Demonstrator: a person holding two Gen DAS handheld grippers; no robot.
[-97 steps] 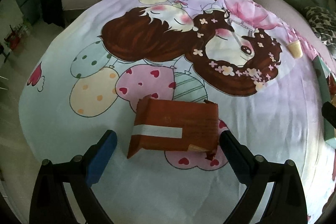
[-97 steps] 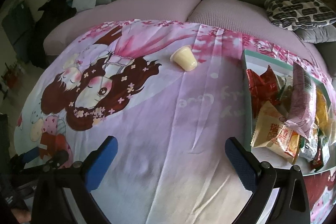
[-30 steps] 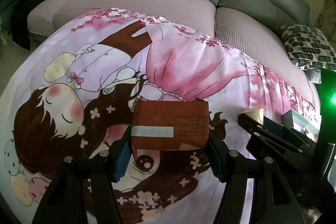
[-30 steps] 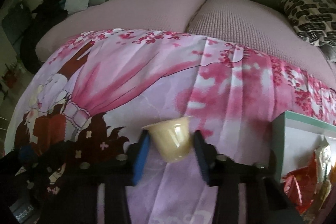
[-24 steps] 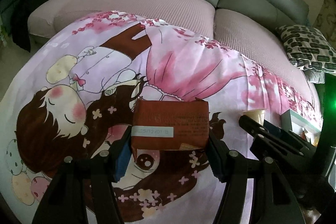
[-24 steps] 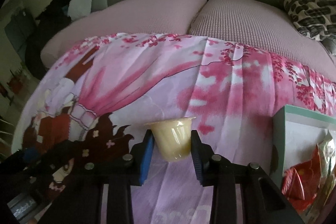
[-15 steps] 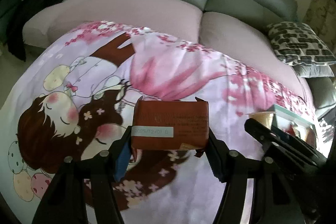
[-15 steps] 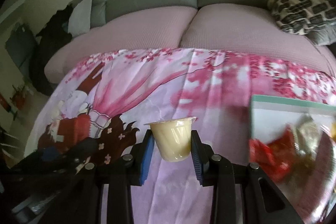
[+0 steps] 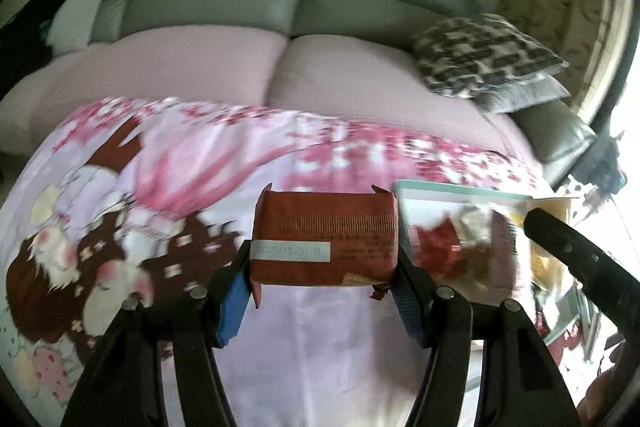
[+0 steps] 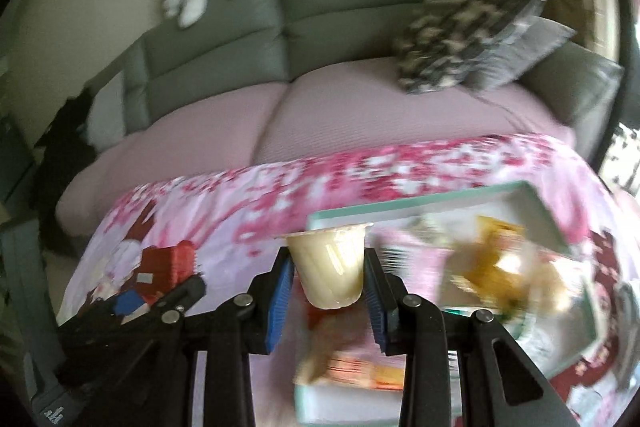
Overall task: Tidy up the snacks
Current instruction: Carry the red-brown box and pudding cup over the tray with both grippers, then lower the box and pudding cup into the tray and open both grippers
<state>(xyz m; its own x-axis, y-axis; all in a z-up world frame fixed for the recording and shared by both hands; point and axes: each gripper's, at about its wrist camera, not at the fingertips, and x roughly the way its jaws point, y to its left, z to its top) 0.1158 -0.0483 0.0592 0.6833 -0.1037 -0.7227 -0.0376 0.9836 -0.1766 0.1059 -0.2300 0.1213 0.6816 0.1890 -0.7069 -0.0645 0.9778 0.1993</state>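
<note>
Both tongs loaded, left gripper [image 9: 324, 291] clamping reddish-brown foil packet [image 9: 324, 239], right gripper [image 10: 328, 287] pinching pale yellow plastic jelly cup [image 10: 329, 267], w/ neither yet dropped into teal-rimmed snack box [image 10: 536, 203], prob. half-full already.

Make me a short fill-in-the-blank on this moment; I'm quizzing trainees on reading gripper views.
1. The left gripper grips a ____ snack packet.
2. The right gripper grips a pale yellow ____.
3. Other snacks lie in a box with a ____ rim.
4. On the sofa back lies a plush ____.

Missing: red-brown; cup; green; toy
</note>
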